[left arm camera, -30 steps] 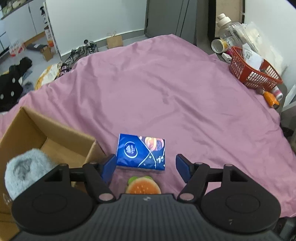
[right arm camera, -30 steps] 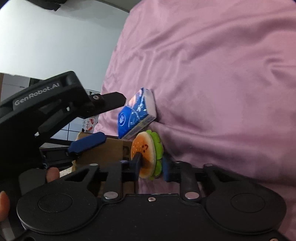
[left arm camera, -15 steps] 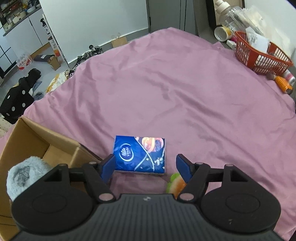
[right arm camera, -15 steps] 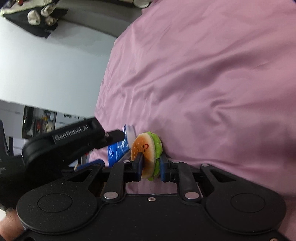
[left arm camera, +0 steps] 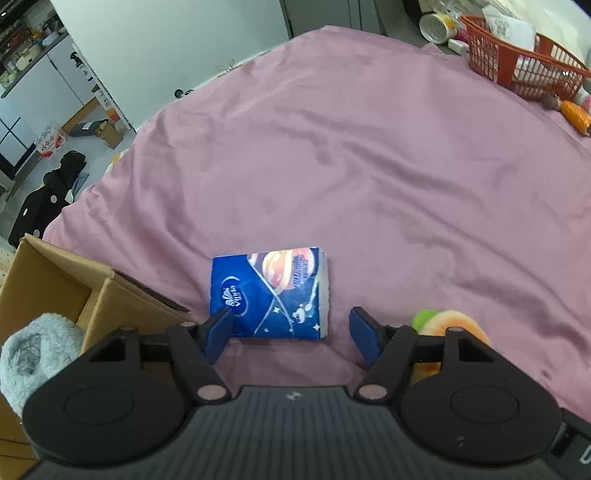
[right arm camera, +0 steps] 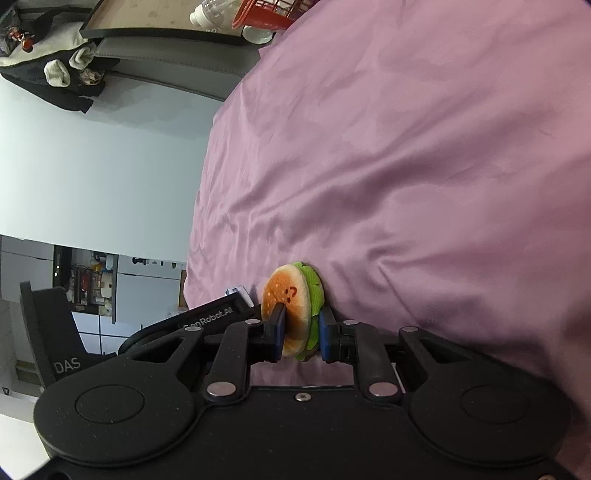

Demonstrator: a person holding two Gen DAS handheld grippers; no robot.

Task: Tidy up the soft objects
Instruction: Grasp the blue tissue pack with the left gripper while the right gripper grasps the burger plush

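Observation:
A blue tissue pack (left arm camera: 269, 293) lies flat on the pink sheet (left arm camera: 351, 155). My left gripper (left arm camera: 291, 328) is open just above the pack's near edge, its left finger over the pack's corner. A plush burger toy (right arm camera: 291, 306) with an orange bun and green lettuce is pinched edge-on between the fingers of my right gripper (right arm camera: 301, 332). The same burger (left arm camera: 450, 321) shows in the left wrist view, partly hidden behind my left gripper's right arm. A cardboard box (left arm camera: 55, 280) at the left holds a grey fluffy item (left arm camera: 33, 354).
A red basket (left arm camera: 517, 66) with papers stands at the far right, with a can (left arm camera: 437, 24) and an orange bottle (left arm camera: 574, 116) near it. Beyond the bed's far left edge are bags and small boxes on the floor. The left gripper's body (right arm camera: 210, 314) appears beside my right gripper.
The burger has shifted from the middle of the left wrist view to its right, carried by my right gripper. My left gripper has come closer to the tissue pack and stays open.

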